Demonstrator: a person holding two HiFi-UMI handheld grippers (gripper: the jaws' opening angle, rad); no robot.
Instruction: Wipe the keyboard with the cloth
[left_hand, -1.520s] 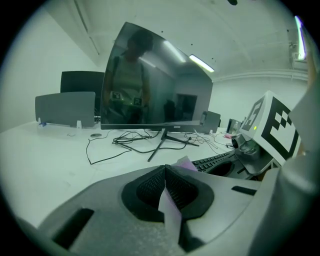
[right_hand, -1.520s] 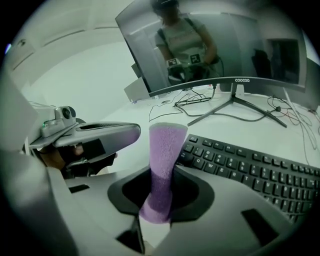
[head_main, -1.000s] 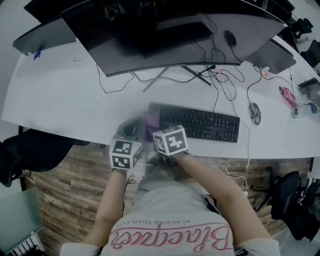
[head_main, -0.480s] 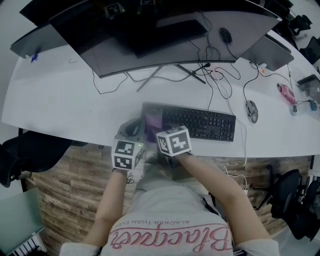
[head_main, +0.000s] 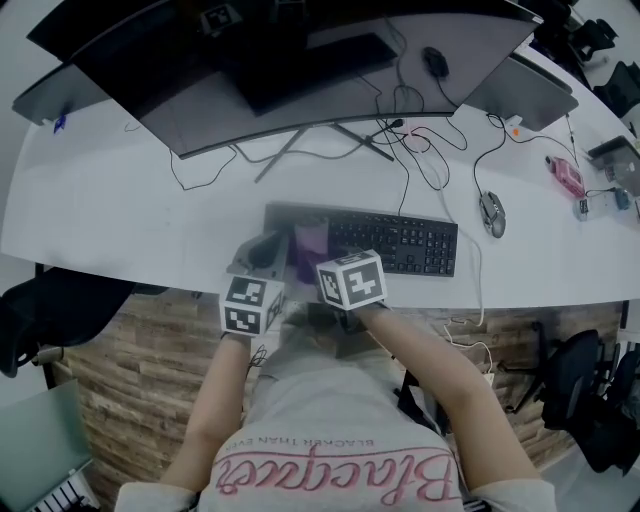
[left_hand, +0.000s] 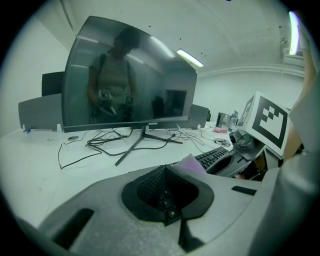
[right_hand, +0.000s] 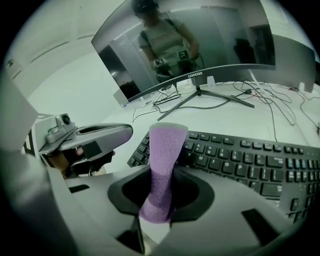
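Two hand-held grippers, both low in the centre of the head view at the near edge of a white desk (head_main: 120, 200).

1. Left gripper (left_hand: 166, 180): jaws pressed together, pads meeting along one line, nothing between them. In the head view it lies just left of the keyboard's left end, its marker cube (head_main: 250, 305) hanging past the desk edge.

2. Right gripper (right_hand: 162, 186): jaws clenched on the cloth. Its marker cube (head_main: 350, 280) sits just right of the left one and close to it, in front of the keyboard's left part.

3. Cloth (right_hand: 165, 150): purple, a folded strip. Pinched at its lower end, it rises upright out of the right jaws; its free upper end stands over the leftmost keys. In the left gripper view only a purple corner shows beyond the jaws.

4. Keyboard (head_main: 400, 243): black, full-size, lying along the front of the desk at frame centre, running rightwards from the two grippers.

5. Monitor (head_main: 300, 70): wide, curved, dark screen on a splayed stand, across the top of the head view behind the keyboard.

6. Cables (head_main: 420, 150): several, loose, trailing between the stand and the keyboard.

7. Mouse (head_main: 489, 213): right of the keyboard, apart from it.

8. Chair (head_main: 50, 310): black, at the left edge, below the desk line.
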